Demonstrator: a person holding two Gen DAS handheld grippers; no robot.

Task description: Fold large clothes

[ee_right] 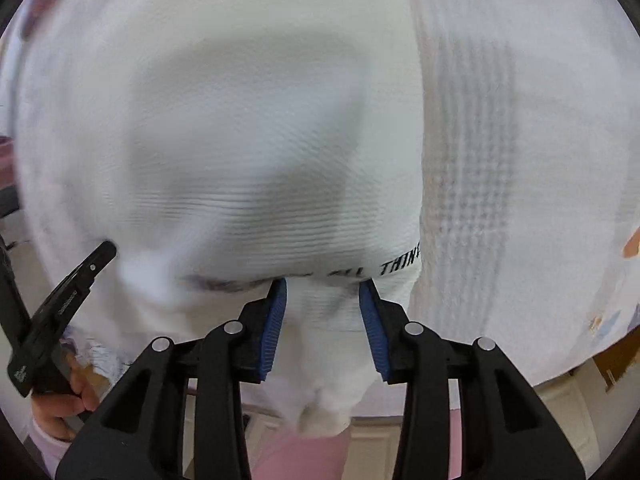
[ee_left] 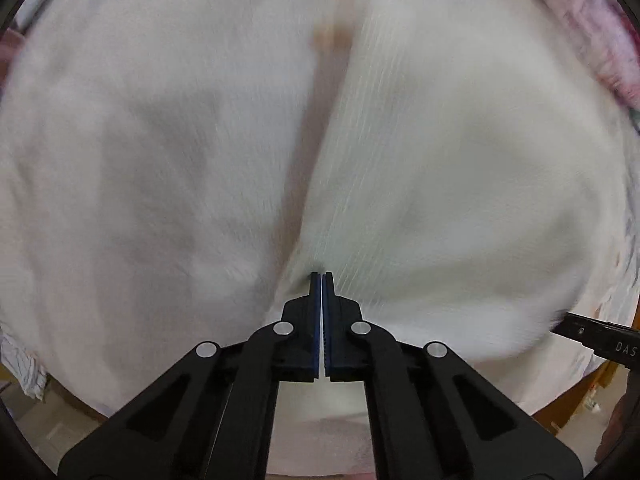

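A large white ribbed garment (ee_left: 440, 160) fills both views, spread over a pale sheet. My left gripper (ee_left: 322, 278) points straight down and is shut on a thin fold of it; the cloth puckers at the tips. In the right wrist view the garment (ee_right: 240, 120) carries a line of black lettering (ee_right: 396, 266). My right gripper (ee_right: 324, 288) stands with its jaws partly apart, and a thick bunch of the white cloth fills the gap between the blue pads and hangs down behind them. The left gripper (ee_right: 80, 276) shows at the left edge, held by a hand (ee_right: 56, 404).
A pink patterned cloth (ee_left: 600, 40) lies at the far right and a striped cloth (ee_left: 20, 360) at the lower left. The pale printed sheet (ee_right: 592, 320) ends at a bed edge, with wood (ee_left: 576, 392) and white cabinet doors (ee_right: 380, 436) beyond.
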